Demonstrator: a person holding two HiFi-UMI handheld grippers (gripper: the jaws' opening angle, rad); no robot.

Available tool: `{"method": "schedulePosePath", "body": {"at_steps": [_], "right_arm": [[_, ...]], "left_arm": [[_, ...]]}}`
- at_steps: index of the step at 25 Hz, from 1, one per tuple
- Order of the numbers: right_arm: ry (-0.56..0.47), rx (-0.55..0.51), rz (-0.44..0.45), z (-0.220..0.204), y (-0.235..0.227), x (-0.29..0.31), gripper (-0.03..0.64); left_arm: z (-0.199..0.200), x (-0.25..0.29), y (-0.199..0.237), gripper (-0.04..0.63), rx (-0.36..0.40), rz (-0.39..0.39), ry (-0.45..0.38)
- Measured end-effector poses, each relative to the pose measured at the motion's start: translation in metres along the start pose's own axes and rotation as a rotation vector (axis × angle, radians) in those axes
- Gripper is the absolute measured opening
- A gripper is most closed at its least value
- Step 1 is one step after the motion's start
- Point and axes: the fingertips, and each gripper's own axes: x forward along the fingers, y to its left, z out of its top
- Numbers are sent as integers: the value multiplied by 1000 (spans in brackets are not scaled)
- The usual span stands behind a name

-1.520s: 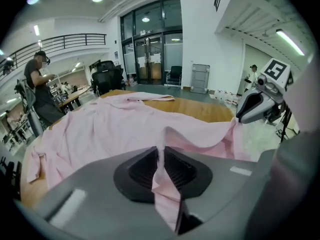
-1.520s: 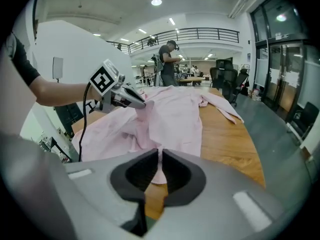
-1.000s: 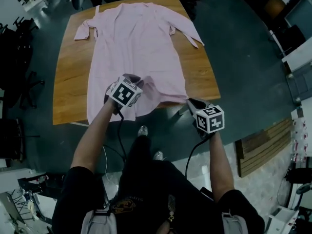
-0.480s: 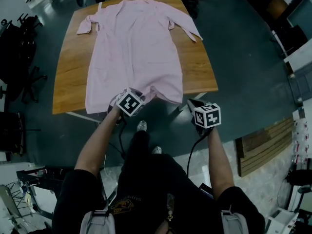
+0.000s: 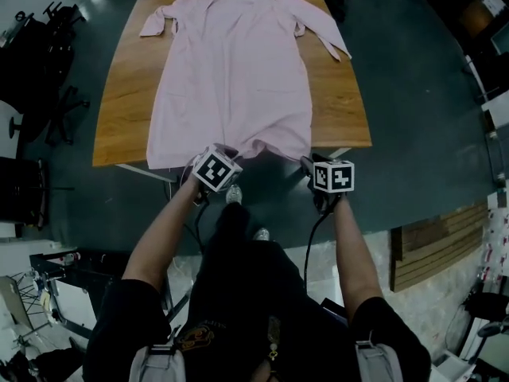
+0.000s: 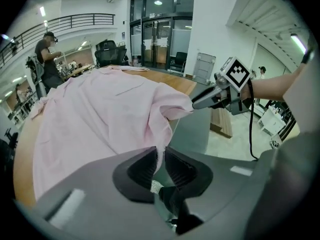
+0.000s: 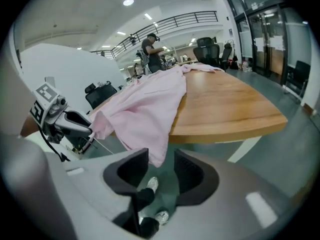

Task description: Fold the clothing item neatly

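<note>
One pink garment (image 5: 235, 62) is counted, with two sleeves (image 5: 322, 34). One wooden table (image 5: 119, 110) is counted. Two grippers are counted, a left gripper (image 6: 160, 156) and a right gripper (image 7: 160, 159), and one marker cube (image 5: 217, 169) is carried on each, two in all. Two bare forearms (image 5: 163, 229) are seen behind them, and two shoes (image 5: 232, 195) on the floor. One stack of wooden boards (image 5: 433, 241) is counted at the right. One standing person (image 6: 47, 54) is counted near the table's far end.

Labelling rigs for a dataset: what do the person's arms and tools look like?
The left tool and right tool are grey with dark ribbed pads, each bearing a white cube with black square markers and trailing a black cable. Short black sleeves.
</note>
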Motion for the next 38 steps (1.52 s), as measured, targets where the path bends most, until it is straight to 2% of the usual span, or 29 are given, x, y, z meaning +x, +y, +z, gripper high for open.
{"method": "schedulePosePath", "body": {"at_steps": [2, 4, 9, 17, 24, 28, 31, 38], "right_arm": [[20, 28, 38, -4, 3, 7, 145], [40, 5, 64, -7, 8, 7, 28], [21, -20, 46, -2, -1, -18, 23], [41, 14, -77, -12, -41, -39, 25], [60, 5, -164, -18, -58, -37, 28], [76, -40, -178, -14, -57, -44, 53], [35, -67, -199, 2, -58, -55, 54], [-80, -159, -93, 63, -7, -49, 52]], "left_arm": [[-2, -2, 4, 66, -2, 20, -3], [-6, -4, 10, 66, 6, 48, 7], [-14, -7, 15, 66, 5, 59, 22], [-18, 13, -18, 81, -22, -46, 30], [-24, -5, -24, 137, -42, -91, 17], [-26, -18, -7, 136, -78, -46, -12], [-25, -24, 11, 135, -108, 11, -30], [-14, -40, 49, 133, -175, 145, -110]]}}
